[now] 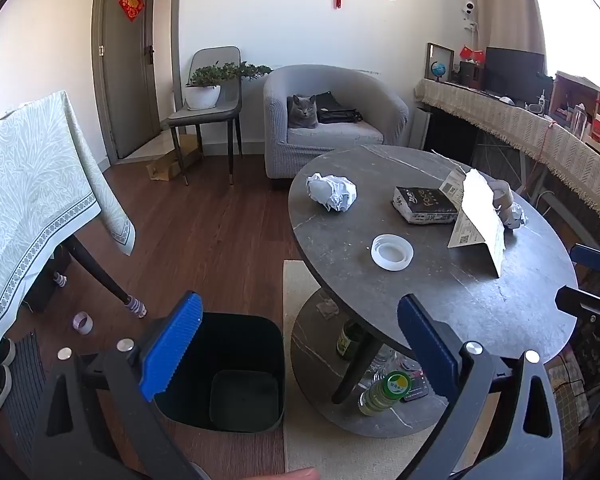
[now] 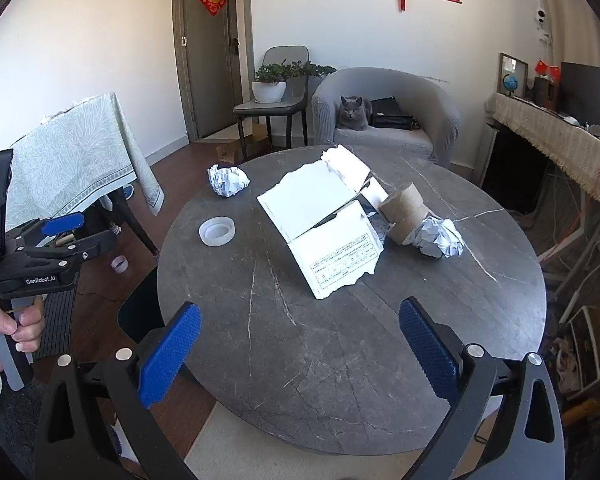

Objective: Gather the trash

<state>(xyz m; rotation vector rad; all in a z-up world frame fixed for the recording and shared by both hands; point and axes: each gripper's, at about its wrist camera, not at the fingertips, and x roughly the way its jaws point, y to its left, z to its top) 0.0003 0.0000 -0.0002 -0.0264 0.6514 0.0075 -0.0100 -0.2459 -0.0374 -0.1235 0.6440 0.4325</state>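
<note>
On the round dark table (image 2: 340, 360) lie a crumpled paper ball (image 2: 228, 180), a white plastic lid (image 2: 217, 231), a torn white carton (image 2: 324, 216), two cardboard rolls (image 2: 404, 208) and a second paper ball (image 2: 440, 238). The left wrist view also shows a black packet (image 1: 424, 205) behind the carton (image 1: 480, 216). A black bin (image 1: 228, 372) stands empty on the floor to the left of the table. My left gripper (image 1: 300, 344) hangs open above the bin and the table's edge. My right gripper (image 2: 300, 356) is open over the table's near side, holding nothing.
A grey cat (image 2: 353, 114) sits in the armchair (image 2: 440, 112) beyond the table. A cloth-covered table (image 1: 32, 200) stands left, and a chair holds a potted plant (image 1: 204, 88). Bottles (image 1: 384, 394) sit on the table's lower shelf. A tape ring (image 1: 83, 322) lies on the floor.
</note>
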